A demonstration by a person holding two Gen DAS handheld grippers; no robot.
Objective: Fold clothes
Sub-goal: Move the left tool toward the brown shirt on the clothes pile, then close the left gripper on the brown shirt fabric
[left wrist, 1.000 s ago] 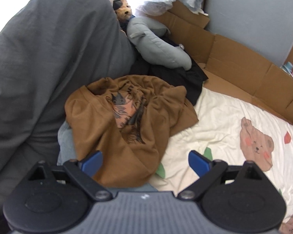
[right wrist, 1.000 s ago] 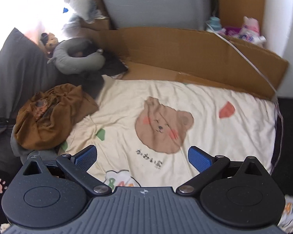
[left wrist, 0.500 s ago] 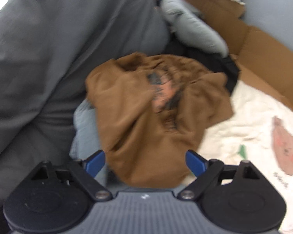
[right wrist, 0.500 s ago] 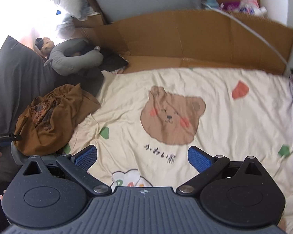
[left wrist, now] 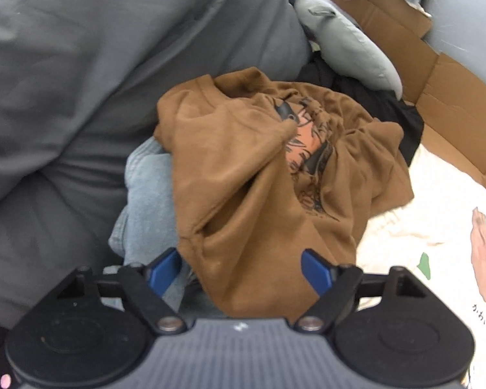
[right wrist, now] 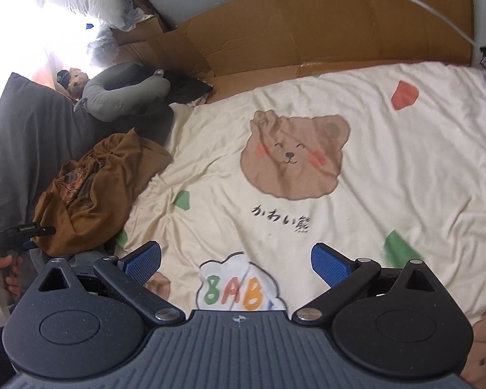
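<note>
Closing my left claw around the near fold of the brown shirt, which lies straight ahead between its still-spread pads, I keep my right claw wide and empty over the bed, shirt far left.

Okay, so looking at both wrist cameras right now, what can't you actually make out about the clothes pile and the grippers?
- Brown shirt: crumpled in both views, so its shape and printed design stay hidden.
- Light blue garment: left wrist view, mostly buried under the shirt.
- Black cloth: mostly behind the shirt and grey neck pillow.
- Left gripper: jaws have been closing around the shirt's hem; whether the pads press yet is unclear.
- Right gripper: open over the bedsheet, nothing between.
</note>
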